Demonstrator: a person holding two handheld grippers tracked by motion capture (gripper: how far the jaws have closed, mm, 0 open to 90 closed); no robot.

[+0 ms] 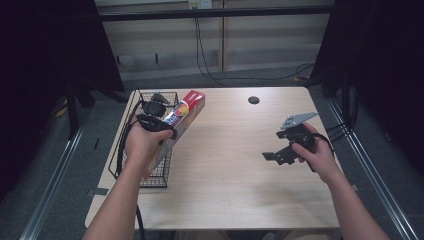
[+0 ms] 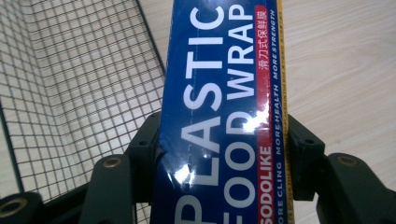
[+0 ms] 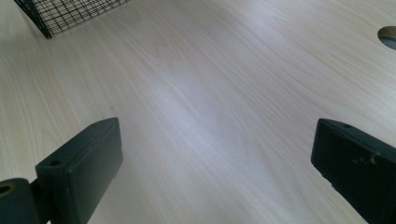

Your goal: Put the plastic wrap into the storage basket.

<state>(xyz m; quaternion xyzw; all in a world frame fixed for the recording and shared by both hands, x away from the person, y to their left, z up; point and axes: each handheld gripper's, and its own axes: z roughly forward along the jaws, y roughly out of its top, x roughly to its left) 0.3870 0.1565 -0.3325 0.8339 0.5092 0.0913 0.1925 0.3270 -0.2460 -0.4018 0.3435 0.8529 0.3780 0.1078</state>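
Left gripper (image 1: pixel 156 117) is clamping a long blue cardboard box of plastic food wrap (image 1: pixel 177 125) with a red end, both black jaws pressing on the box's sides in the left gripper view, where the box (image 2: pixel 219 112) is running straight up between them. From above, the box is lying tilted across the right rim of a black wire-mesh basket (image 1: pixel 150 177) standing at the left edge of the pale wooden table (image 1: pixel 230 165), its red end pointing away over the tabletop and its near end hidden under the person's left hand (image 1: pixel 142 145). Right gripper (image 1: pixel 280 150) is hovering over the right half of the table with its jaws spread wide and nothing between them, well apart from the box. Judging from this, the grip is sitting near one end of a long box, so the far end could be sagging or swinging, catching on the basket's wire rim, or twisting loose between the pads.
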